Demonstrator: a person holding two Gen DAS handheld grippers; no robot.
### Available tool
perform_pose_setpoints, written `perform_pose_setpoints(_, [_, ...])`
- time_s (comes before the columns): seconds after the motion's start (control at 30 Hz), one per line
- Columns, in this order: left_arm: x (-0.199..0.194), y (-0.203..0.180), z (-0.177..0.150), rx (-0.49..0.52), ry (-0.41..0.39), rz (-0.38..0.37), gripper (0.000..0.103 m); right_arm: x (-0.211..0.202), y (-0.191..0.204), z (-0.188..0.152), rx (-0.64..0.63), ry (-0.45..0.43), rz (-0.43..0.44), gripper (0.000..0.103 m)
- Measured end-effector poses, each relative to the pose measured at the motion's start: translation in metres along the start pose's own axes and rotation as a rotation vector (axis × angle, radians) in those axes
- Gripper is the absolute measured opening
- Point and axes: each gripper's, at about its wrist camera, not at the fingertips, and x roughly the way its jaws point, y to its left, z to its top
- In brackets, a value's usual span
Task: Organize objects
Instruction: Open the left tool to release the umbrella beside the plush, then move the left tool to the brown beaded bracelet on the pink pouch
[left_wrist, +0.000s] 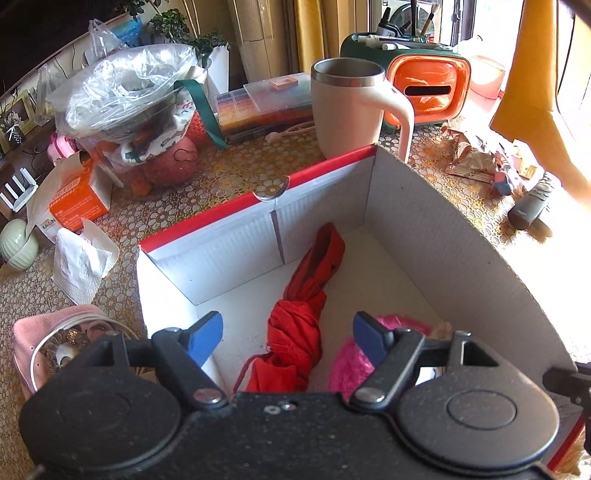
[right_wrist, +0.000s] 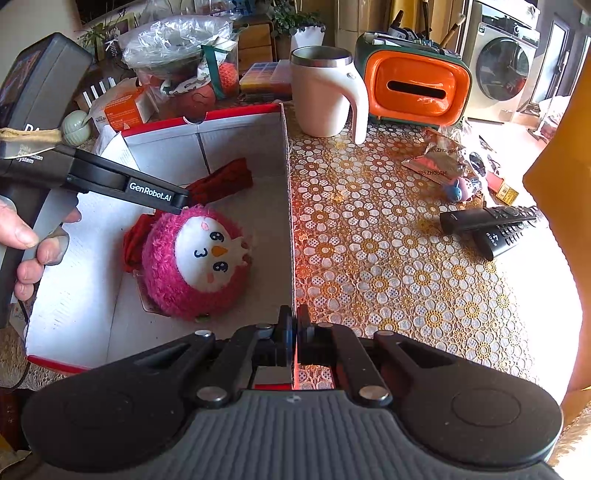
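Note:
A white cardboard box (left_wrist: 424, 206) with a red outer rim sits on the table. Inside lie a knotted red cloth (left_wrist: 299, 332) and a pink plush owl (right_wrist: 199, 262); the cloth (right_wrist: 225, 177) lies behind the owl, whose edge shows in the left wrist view (left_wrist: 351, 362). My left gripper (left_wrist: 288, 336) is open and empty, hovering over the box above the cloth. It shows in the right wrist view (right_wrist: 162, 195) above the owl. My right gripper (right_wrist: 294, 332) is shut on the box's right wall (right_wrist: 290, 221) near its front corner.
On the floral tablecloth stand a beige mug (right_wrist: 325, 96), an orange tissue holder (right_wrist: 417, 88), two black remotes (right_wrist: 487, 225), crumpled wrappers (right_wrist: 439, 162), and bead cases (left_wrist: 266, 107). A plastic bag pile (left_wrist: 129, 96), orange carton (left_wrist: 74, 203), tissue (left_wrist: 81, 262) and pink pouch (left_wrist: 48, 343) crowd the left.

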Motion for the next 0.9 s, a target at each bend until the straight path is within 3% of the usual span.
perform_pose_setpoints(0.3, [-0.051,0.032,-0.016,-0.023,-0.079,-0.012,0.084,0.002,0.004,0.0,-0.003,0.009,-0.017,0.001])
perform_pose_setpoints(0.57, [-0.083,0.08,-0.035,-0.067,-0.119,0.053,0.089,0.001,0.009,-0.003,-0.014,0.009,-0.025,0.001])
perform_pose_setpoints(0.9, [-0.096,0.144,-0.054,-0.176,-0.123,0.123,0.089,-0.004,0.009,-0.01,-0.026,0.002,-0.021,0.001])
